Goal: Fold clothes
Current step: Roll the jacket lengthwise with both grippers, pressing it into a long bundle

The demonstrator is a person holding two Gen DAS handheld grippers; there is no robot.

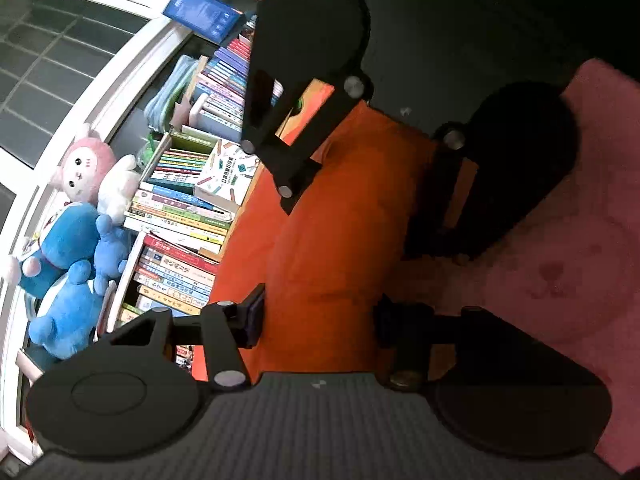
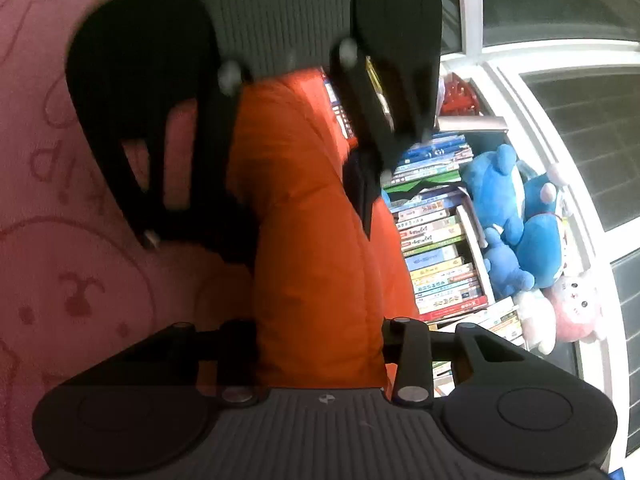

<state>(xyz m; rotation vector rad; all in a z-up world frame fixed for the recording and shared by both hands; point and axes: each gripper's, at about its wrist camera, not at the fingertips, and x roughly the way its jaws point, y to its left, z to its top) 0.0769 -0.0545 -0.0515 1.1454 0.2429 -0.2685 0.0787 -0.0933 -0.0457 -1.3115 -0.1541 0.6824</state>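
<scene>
An orange padded garment (image 1: 360,152) hangs bunched in a long roll between my two grippers, which face each other. In the left wrist view my left gripper (image 1: 320,320) clamps the near end, the cloth filling the whole gap between its fingers. The right gripper (image 1: 368,220) holds the far end. In the right wrist view the same orange garment (image 2: 288,140) runs from my right gripper (image 2: 316,336), shut on its near end, up to the left gripper (image 2: 300,240). Both grips are wide because the cloth is thick.
A pink patterned blanket (image 1: 560,280) (image 2: 60,240) lies under and beside the garment. Stacked books (image 1: 180,208) (image 2: 436,248) and blue and pink plush toys (image 1: 68,248) (image 2: 520,220) line a white-framed window (image 1: 40,60) (image 2: 580,140) on the other side.
</scene>
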